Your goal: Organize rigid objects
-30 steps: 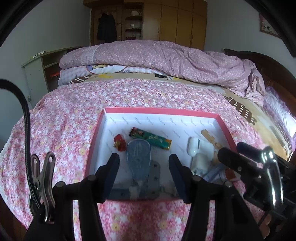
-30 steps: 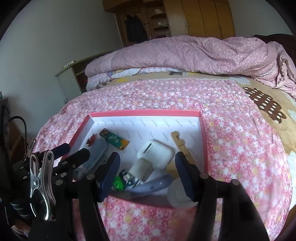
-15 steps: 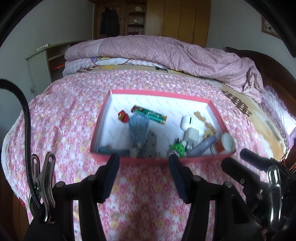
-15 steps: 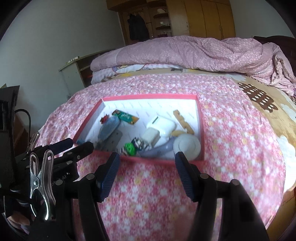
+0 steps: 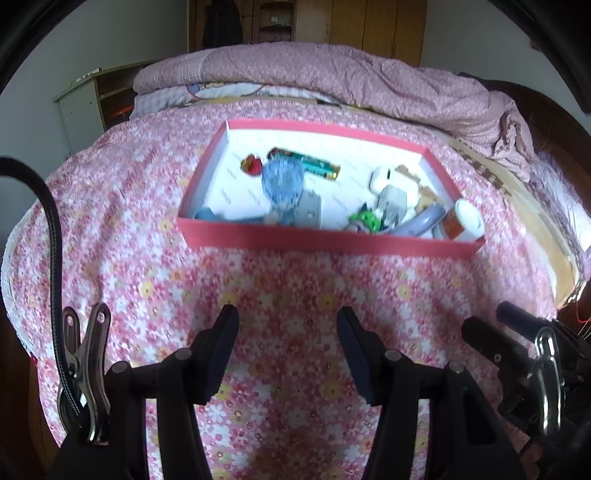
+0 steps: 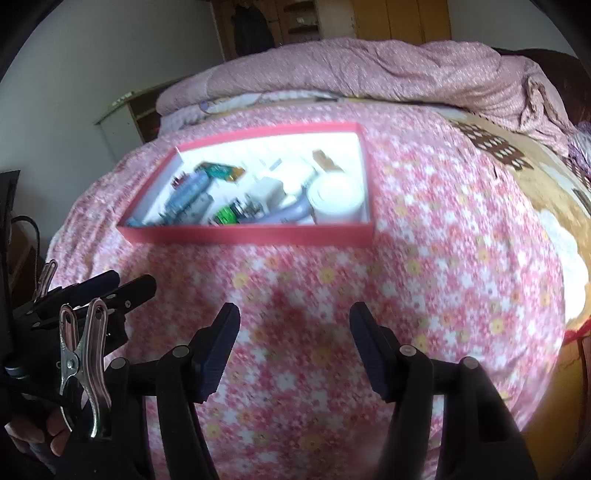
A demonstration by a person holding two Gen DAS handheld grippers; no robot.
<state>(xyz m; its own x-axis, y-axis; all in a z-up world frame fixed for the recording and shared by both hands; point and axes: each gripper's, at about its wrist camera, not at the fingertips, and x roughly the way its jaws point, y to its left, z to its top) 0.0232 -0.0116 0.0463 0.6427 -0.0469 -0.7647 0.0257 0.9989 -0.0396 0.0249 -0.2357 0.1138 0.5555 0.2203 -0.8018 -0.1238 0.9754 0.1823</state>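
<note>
A shallow red box (image 5: 325, 242) with a white inside lies on the flowered bed cover; it also shows in the right wrist view (image 6: 251, 236). It holds several small objects: a blue clear piece (image 5: 282, 182), a green bar (image 5: 304, 166), a red trinket (image 5: 252, 164), a white earbud case (image 5: 380, 177), a green toy (image 5: 365, 219), a purple handle (image 5: 424, 221) and a white-lidded jar (image 5: 465, 221). My left gripper (image 5: 288, 321) is open and empty, well short of the box. My right gripper (image 6: 293, 317) is open and empty, also short of it.
A folded pink quilt (image 5: 332, 70) lies across the far end of the bed. A pale cabinet (image 5: 85, 107) stands at the far left and wooden wardrobes (image 5: 362, 26) at the back. The bed's right side shows a tan patterned sheet (image 6: 524, 155).
Both grippers have drawn back from the box toward the near edge of the bed. The box now sits farther off in both views. Both stay open and empty.
</note>
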